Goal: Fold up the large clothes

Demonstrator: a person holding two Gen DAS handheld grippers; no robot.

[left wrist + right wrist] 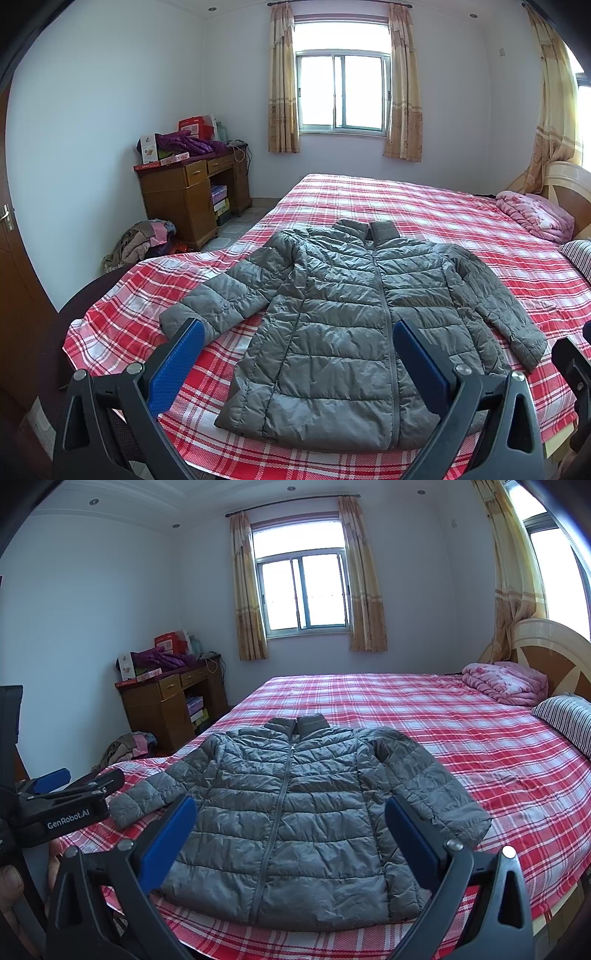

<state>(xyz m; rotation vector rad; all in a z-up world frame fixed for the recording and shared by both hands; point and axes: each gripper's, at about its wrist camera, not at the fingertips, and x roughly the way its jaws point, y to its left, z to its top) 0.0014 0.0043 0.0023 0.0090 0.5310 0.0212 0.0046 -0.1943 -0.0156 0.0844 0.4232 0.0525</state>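
Note:
A grey quilted puffer jacket (332, 325) lies flat and zipped on the red plaid bed (424, 206), collar away from me, both sleeves spread outward. It also shows in the right wrist view (288, 812). My left gripper (299, 328) is open and empty, held above the jacket's lower half near the bed's front edge. My right gripper (290, 806) is open and empty too, above the jacket's hem. The left gripper's body (62, 805) shows at the left edge of the right wrist view.
A wooden desk (188, 195) with boxes and purple clothing stands against the far left wall, a clothes pile (144, 240) on the floor beside it. A folded pink blanket (532, 214) and a striped pillow (569, 716) lie by the headboard (554, 650).

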